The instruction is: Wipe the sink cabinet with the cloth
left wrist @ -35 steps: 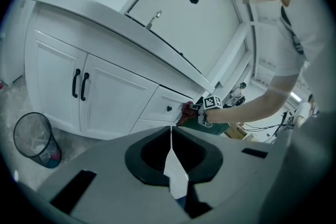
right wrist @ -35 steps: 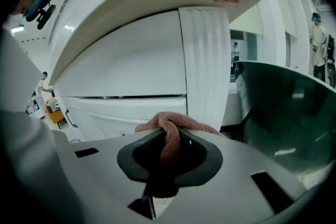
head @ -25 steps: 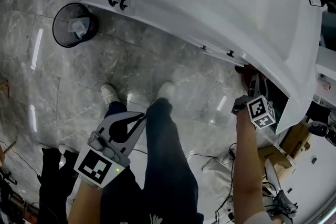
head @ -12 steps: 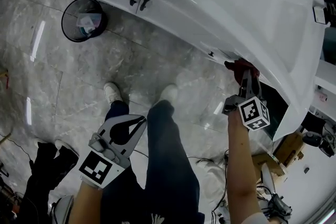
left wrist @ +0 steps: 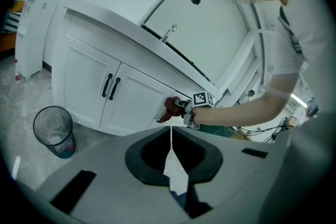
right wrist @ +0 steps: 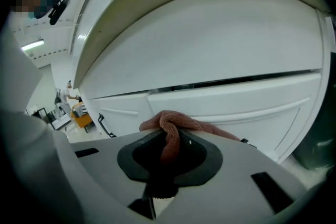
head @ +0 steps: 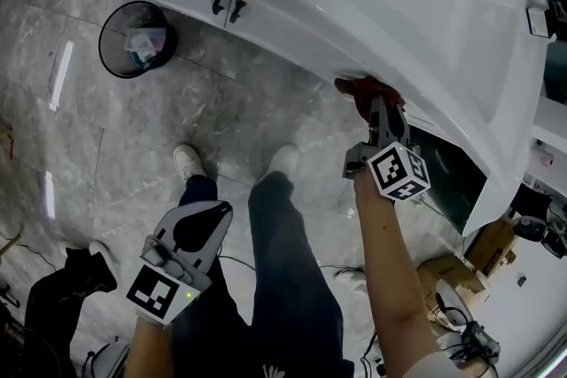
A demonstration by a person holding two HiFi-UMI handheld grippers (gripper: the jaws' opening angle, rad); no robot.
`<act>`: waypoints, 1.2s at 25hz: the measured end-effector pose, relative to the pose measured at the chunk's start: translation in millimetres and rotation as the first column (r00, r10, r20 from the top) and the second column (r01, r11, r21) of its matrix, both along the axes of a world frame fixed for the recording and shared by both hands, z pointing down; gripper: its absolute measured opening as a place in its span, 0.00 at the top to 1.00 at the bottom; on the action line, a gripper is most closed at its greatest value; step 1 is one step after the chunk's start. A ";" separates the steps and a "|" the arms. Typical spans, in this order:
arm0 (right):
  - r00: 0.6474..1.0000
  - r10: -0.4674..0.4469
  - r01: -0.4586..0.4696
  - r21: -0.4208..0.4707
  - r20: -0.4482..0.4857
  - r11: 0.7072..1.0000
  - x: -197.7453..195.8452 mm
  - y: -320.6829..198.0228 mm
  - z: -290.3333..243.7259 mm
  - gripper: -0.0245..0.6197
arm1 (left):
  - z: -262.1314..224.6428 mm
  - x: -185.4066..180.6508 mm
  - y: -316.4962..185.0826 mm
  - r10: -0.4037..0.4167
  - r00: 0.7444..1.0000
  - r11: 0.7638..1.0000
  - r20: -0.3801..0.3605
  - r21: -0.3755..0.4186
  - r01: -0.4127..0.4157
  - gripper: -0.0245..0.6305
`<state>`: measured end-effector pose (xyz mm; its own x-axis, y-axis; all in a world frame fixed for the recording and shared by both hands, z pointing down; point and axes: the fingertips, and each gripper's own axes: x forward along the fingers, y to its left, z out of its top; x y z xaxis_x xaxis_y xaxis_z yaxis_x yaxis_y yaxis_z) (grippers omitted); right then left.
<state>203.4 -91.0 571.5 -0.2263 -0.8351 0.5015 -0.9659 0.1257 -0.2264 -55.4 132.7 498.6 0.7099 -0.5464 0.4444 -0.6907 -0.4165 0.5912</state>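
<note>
The white sink cabinet point(head: 292, 13) runs across the top of the head view, and its drawer front point(right wrist: 220, 97) fills the right gripper view. My right gripper point(head: 376, 104) is shut on a reddish-brown cloth point(head: 361, 88) and presses it against the cabinet front under the counter edge. The cloth point(right wrist: 172, 131) bunches between the jaws and spills over their front. The left gripper view shows the cloth point(left wrist: 171, 107) touching the cabinet, right of the two doors with black handles point(left wrist: 111, 86). My left gripper point(head: 221, 208) hangs low by the person's leg, shut and holding nothing point(left wrist: 170, 134).
A black mesh waste bin point(head: 133, 38) stands on the grey marble floor to the left. A dark open compartment point(head: 452, 181) gapes right of the cloth. Cables and a cardboard box point(head: 452, 274) lie at the lower right. The person's shoes point(head: 189, 162) are near the cabinet.
My right gripper has slid left along the cabinet front with the cloth. The left gripper has stayed low and shut.
</note>
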 end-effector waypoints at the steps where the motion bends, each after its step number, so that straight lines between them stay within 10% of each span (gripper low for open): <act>1: 1.000 0.001 -0.001 0.000 0.009 1.000 -0.2 -0.1 4.0 0.86 | 1.0 0.8 -0.1 0.005 1.000 1.000 0.003 0.000 -0.005 0.94; 30: 0.999 0.004 -0.001 -0.087 0.034 0.996 112.5 5.2 102.3 0.86 | 24.0 118.6 -23.3 0.166 0.986 0.985 0.015 -0.051 -0.165 0.94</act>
<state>315.9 -85.8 673.8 -0.2426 -0.7892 0.5642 -0.9576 0.1016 -0.2697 63.1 109.4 522.6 0.7798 -0.3989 0.4824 -0.6260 -0.4965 0.6014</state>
